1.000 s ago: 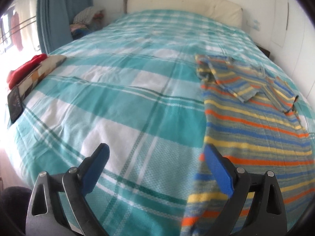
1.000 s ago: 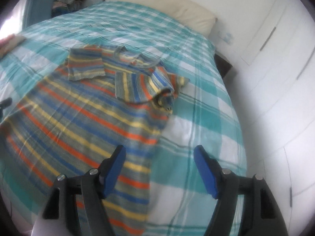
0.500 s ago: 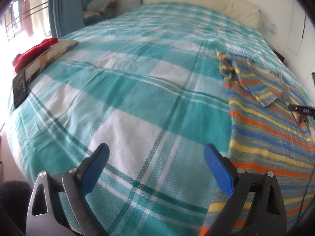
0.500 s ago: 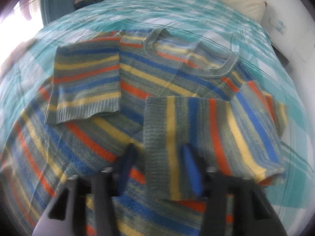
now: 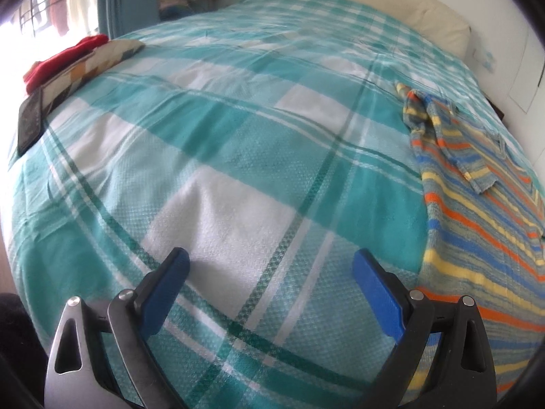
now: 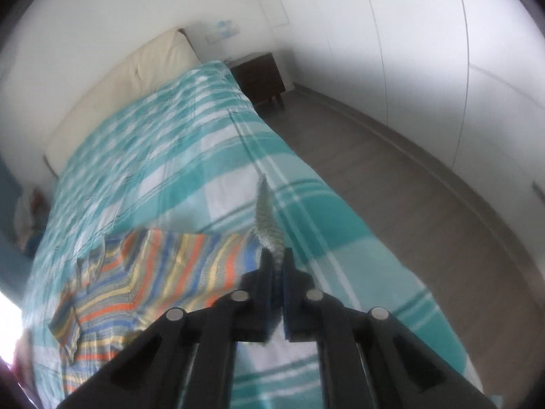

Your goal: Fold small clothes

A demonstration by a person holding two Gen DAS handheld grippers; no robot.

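Early stage. Striped sweater (image 5: 477,225) spread on right side of bed (image 5: 238,156), left sleeve folded in. Right gripper (image 6: 277,269) clamped on grey cuff edge (image 6: 267,218), lifted. Left gripper (image 5: 270,279) spread wide, empty. Body folds left.

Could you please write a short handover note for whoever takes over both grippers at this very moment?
Right gripper: shut on the grey ribbed cuff of the striped knitted sweater, lifting that sleeve off the teal checked bedspread.
Left gripper: open, nothing between its blue pads, over bare bedspread beside the sweater's left edge.
Done: the other sleeve already lies folded across the chest.
Left: lay the gripped sleeve where the fold needs it, then fold the body.
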